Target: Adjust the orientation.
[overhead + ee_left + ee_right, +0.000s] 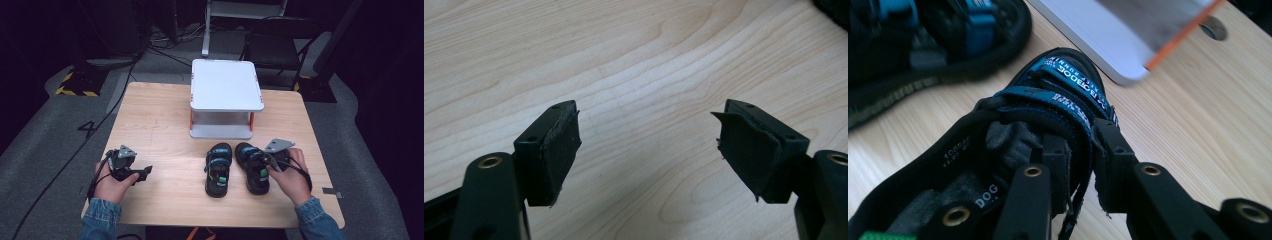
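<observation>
Two black sandals with blue straps lie side by side on the wooden table (160, 120), toes toward a white stand. My right gripper (267, 167) is shut on the right sandal (248, 156). In the right gripper view the right gripper (1080, 140) pinches the strap and side wall of the right sandal (1058, 75), one jaw inside and one outside. The left sandal (218, 170) lies free beside it, and the left sandal (938, 35) is blurred at the upper left of that view. My left gripper (142, 172) rests near the table's front left, and the left gripper (649, 130) stands open over bare wood (624, 50).
A white two-level stand (226, 85) with orange posts sits at the back middle of the table, and the stand's base (1098, 35) lies close beyond the held sandal. A dark folding chair (275, 45) and cables sit on the floor behind the table.
</observation>
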{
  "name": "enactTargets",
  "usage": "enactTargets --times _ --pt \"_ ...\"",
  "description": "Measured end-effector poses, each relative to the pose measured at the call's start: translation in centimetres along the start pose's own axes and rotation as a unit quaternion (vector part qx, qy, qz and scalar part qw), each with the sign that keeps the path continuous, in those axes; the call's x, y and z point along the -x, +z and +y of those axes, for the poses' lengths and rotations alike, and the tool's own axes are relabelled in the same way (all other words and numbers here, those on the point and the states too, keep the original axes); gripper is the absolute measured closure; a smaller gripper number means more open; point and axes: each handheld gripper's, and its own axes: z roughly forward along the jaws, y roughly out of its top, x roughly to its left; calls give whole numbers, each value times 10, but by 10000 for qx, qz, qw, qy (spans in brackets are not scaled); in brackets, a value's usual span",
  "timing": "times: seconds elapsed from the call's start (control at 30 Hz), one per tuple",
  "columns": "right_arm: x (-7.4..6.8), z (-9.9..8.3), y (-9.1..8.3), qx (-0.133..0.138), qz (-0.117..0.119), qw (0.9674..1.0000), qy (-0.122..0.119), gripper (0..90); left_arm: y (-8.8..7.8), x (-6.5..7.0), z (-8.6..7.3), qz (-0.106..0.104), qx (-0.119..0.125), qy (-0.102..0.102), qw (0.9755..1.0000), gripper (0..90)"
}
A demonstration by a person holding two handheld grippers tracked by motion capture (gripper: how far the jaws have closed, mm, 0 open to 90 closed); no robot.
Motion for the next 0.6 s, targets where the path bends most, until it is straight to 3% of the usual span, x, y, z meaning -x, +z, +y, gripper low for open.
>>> enactTargets --times 0.07,0.13,0.23,0.3,0.4,0.5,0.6 --pt "-9 9 9 -1 134 9999 59 770 -2 -1 -4 8 -11 -36 10000 252" --pt "-16 19 11 123 203 9997 -60 762 -2 -1 -6 24 -21 -87 10000 252" --pt "-15 25 12 505 425 9978 102 752 -2 -1 -8 18 -62 -80 9999 252" --pt "-17 27 17 677 422 9968 102 752 -2 0 -9 22 -49 -94 9999 252" --pt "-23 26 24 572 400 9975 -136 750 -2 0 -9 19 -54 -96 9999 252" --pt "-23 20 24 621 432 9971 8 747 -2 -2 -8 18 -37 -48 10000 252" --pt "-18 15 22 646 609 9957 249 742 1 -1 -6 3 -66 -51 10000 252"
